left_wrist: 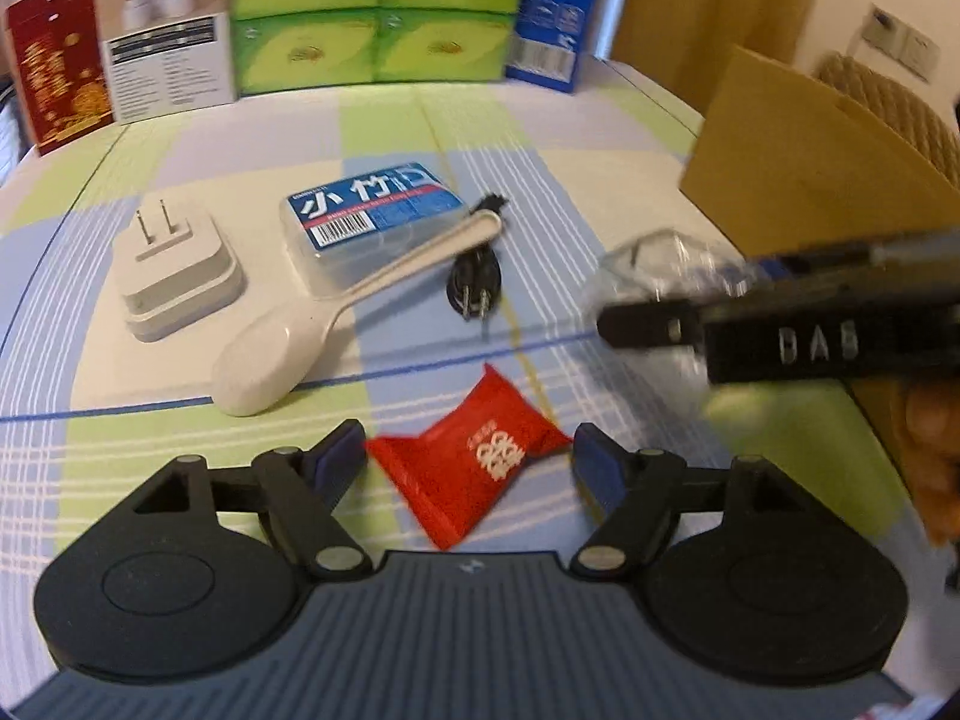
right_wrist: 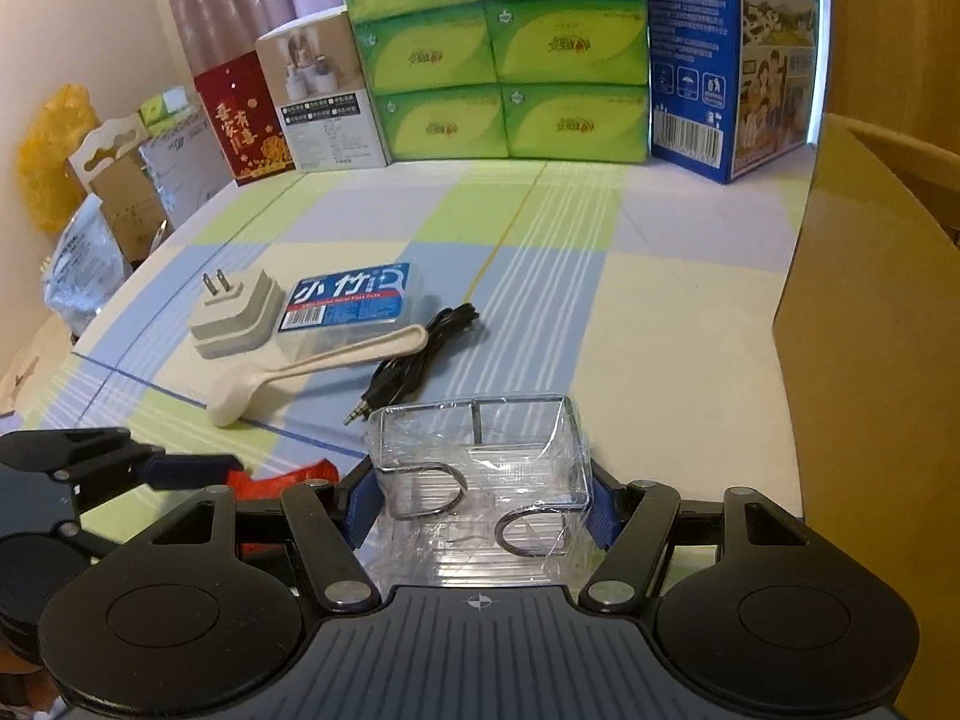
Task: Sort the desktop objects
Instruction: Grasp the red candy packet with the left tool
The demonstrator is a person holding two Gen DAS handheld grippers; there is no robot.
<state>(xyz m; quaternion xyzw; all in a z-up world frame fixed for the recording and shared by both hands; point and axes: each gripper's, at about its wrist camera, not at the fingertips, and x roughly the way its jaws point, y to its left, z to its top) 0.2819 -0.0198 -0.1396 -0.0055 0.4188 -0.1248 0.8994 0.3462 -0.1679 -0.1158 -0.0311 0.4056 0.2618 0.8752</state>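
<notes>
- The red packet (left_wrist: 474, 459) lies on the checked tablecloth (left_wrist: 600, 138), between the spread fingers of the left gripper (left_wrist: 470, 461); the blue pads stand apart from it on both sides, so nothing is clamped.
- The clear plastic packet with metal rings (right_wrist: 480, 480) sits between the blue pads of the right gripper (right_wrist: 483, 501); the pads press on its two sides, so it is gripped.
- In the left wrist view the right gripper (left_wrist: 648, 324) reaches in from the right, blurred, over the same clear packet.
- Just beyond the red packet lies a cream spoon (left_wrist: 336, 312), bowl down, its handle resting across the floss pick box (left_wrist: 375, 222).
- A white plug adapter (left_wrist: 177, 264) stands just left of that box, prongs up.
- A black audio cable (right_wrist: 420, 348) is coiled just right of the spoon handle, its jack pointing toward the clear packet.
- A brown cardboard box (right_wrist: 870, 360) walls off the right side of the table.
- At the far edge stand green tissue packs (right_wrist: 510, 60), a blue carton (right_wrist: 720, 60), a white product box (right_wrist: 324, 102) and a red gift box (right_wrist: 246, 120).
</notes>
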